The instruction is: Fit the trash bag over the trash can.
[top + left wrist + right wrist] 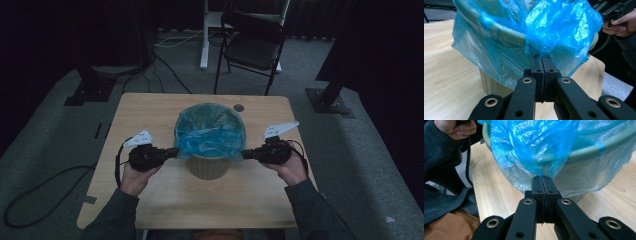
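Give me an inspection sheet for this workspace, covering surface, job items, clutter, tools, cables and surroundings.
Surface: light wooden table, with a round hole near its far edge.
Job's things: pale green bin standing mid-table; blue bag lining it, its edge folded over the rim and hanging down outside.
Clutter: nothing seen.
Tools: left tool shut on the blue bag at the bin's left side; right tool shut on the blue bag at the right side; each held in a hand.
Cables: one trails from each tool; black cable loops on the floor at left, more cables behind the table.
Surroundings: grey carpet, black folding chair beyond the table, dark stands at both sides.
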